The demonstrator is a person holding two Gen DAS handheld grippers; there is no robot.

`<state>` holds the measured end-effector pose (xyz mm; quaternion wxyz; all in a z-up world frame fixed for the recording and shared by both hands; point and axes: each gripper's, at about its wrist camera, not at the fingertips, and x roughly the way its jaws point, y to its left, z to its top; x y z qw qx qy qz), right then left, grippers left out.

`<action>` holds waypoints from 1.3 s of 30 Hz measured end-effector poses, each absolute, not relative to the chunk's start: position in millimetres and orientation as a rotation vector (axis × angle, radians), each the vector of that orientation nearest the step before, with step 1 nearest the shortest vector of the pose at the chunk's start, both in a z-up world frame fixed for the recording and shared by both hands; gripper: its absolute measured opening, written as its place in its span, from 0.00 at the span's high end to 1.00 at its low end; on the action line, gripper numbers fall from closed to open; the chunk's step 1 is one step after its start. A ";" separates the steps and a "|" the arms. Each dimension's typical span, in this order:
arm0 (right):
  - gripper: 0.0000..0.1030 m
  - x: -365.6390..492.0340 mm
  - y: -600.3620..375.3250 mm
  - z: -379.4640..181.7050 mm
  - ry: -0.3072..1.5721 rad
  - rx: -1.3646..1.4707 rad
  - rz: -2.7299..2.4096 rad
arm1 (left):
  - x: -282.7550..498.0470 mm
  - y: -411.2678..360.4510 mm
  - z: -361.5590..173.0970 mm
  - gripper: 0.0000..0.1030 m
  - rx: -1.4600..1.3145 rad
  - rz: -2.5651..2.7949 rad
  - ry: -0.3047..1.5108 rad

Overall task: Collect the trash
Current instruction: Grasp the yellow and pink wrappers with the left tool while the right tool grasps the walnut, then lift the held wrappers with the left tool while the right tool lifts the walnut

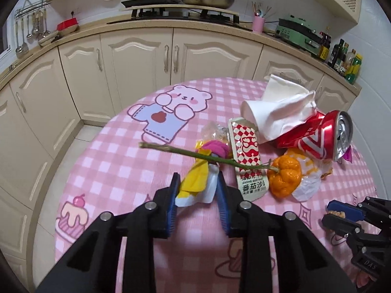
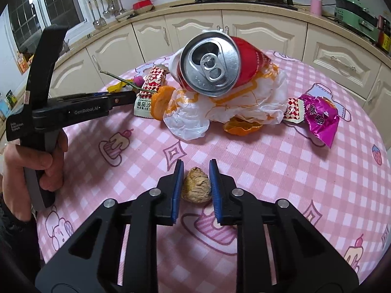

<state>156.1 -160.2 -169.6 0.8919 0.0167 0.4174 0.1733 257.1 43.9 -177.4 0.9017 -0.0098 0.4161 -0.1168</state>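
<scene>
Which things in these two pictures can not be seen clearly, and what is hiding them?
- Paper cup: left wrist view, napkin covers most of it.
- Can body: right wrist view, its own lid faces the camera.
- Orange peel: right wrist view, mostly under the white wrapper.
- Walnut in the right claw: left wrist view, only a sliver shows.
- Sauce packet text: too small.

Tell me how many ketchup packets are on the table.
2. One ketchup packet lies left of the can, under the green stem. The other ketchup packet lies right of the pile, beside the magenta wrapper. More may be hidden.
</scene>
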 end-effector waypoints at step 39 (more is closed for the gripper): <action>0.79 93.3 -197.4 -134.7 0.793 0.105 0.415 | 157.1 76.6 -165.1 0.76 -0.163 -0.185 0.859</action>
